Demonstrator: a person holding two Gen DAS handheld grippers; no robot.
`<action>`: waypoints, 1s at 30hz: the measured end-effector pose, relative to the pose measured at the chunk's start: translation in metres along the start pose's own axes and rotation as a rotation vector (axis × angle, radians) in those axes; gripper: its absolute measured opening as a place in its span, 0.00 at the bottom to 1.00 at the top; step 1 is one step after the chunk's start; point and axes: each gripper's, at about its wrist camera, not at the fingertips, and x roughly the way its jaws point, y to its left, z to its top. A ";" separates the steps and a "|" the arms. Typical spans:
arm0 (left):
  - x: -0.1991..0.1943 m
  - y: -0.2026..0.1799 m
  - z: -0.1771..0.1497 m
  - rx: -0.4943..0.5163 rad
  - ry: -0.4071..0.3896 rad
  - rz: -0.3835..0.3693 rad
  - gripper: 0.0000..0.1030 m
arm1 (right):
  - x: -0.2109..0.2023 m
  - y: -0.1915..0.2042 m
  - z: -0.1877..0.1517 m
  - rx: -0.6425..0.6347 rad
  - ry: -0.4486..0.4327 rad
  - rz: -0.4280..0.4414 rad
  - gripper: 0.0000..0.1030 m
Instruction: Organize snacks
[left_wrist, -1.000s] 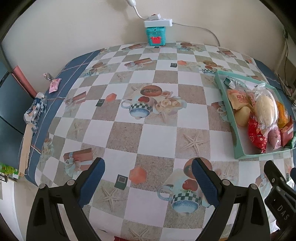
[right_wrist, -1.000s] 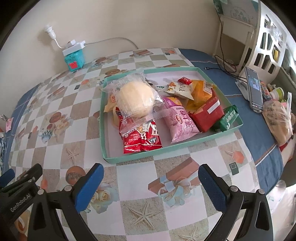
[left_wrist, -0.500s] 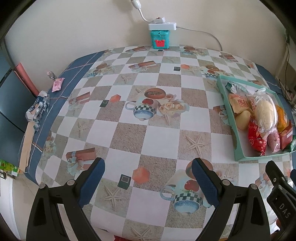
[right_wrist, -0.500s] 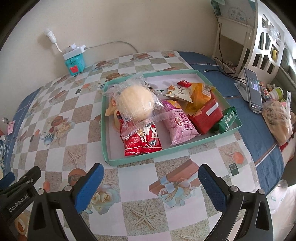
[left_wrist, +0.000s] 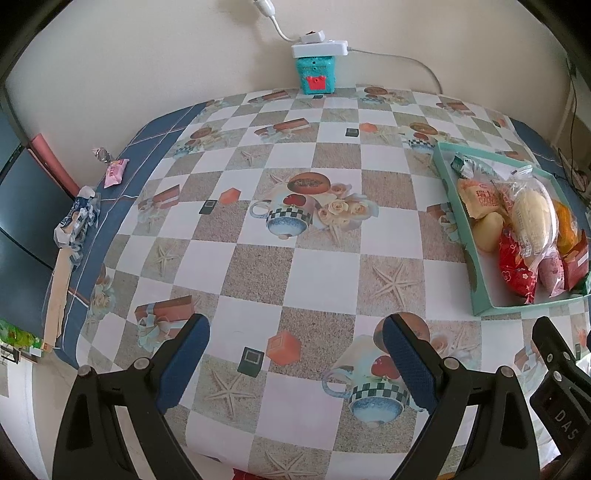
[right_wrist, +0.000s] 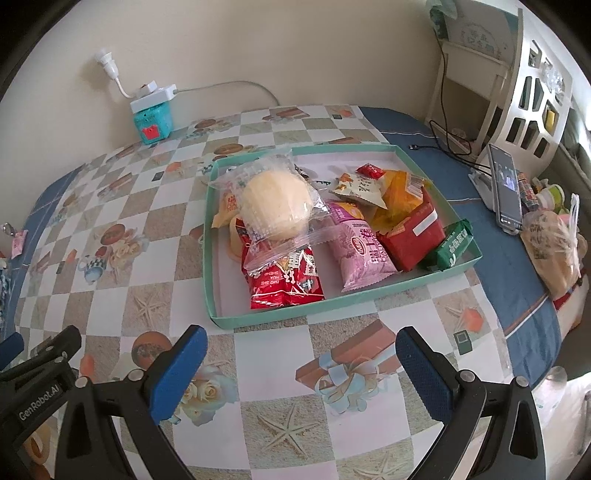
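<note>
Hovering over the checked tablecloth (left_wrist: 258, 266), the left gripper (left_wrist: 295, 354) has its blue pads spread wide with nothing between them, only printed cups and starfish below. The right gripper (right_wrist: 301, 363) is also wide open and empty, held just in front of the near wall of the green tray (right_wrist: 258, 319).

That tray sits on the right part of the table and holds the snacks in a loose pile: a round bun in a clear bag (right_wrist: 275, 206) lies on top of a red packet (right_wrist: 284, 284), a pink packet (right_wrist: 360, 249) is beside it, then a red box (right_wrist: 412, 236) and a green packet (right_wrist: 452, 245) leaning at the tray's right wall. An orange bag (right_wrist: 400, 195) and what may be a small white sachet (right_wrist: 360, 188) lie behind.

At the far wall a teal box (left_wrist: 317, 74) carries a white power strip (left_wrist: 319, 48). One small pink packet (left_wrist: 116, 171) lies apart at the table's left edge.
</note>
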 end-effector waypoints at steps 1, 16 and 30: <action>0.001 -0.001 0.000 0.003 0.001 0.000 0.92 | 0.000 0.001 0.000 -0.004 -0.002 -0.005 1.00; 0.002 -0.004 0.003 0.045 -0.007 -0.008 0.92 | 0.001 0.004 0.000 -0.034 -0.004 -0.058 1.00; 0.011 0.004 0.006 0.054 0.014 -0.015 0.92 | 0.006 0.000 0.002 -0.032 -0.002 -0.088 1.00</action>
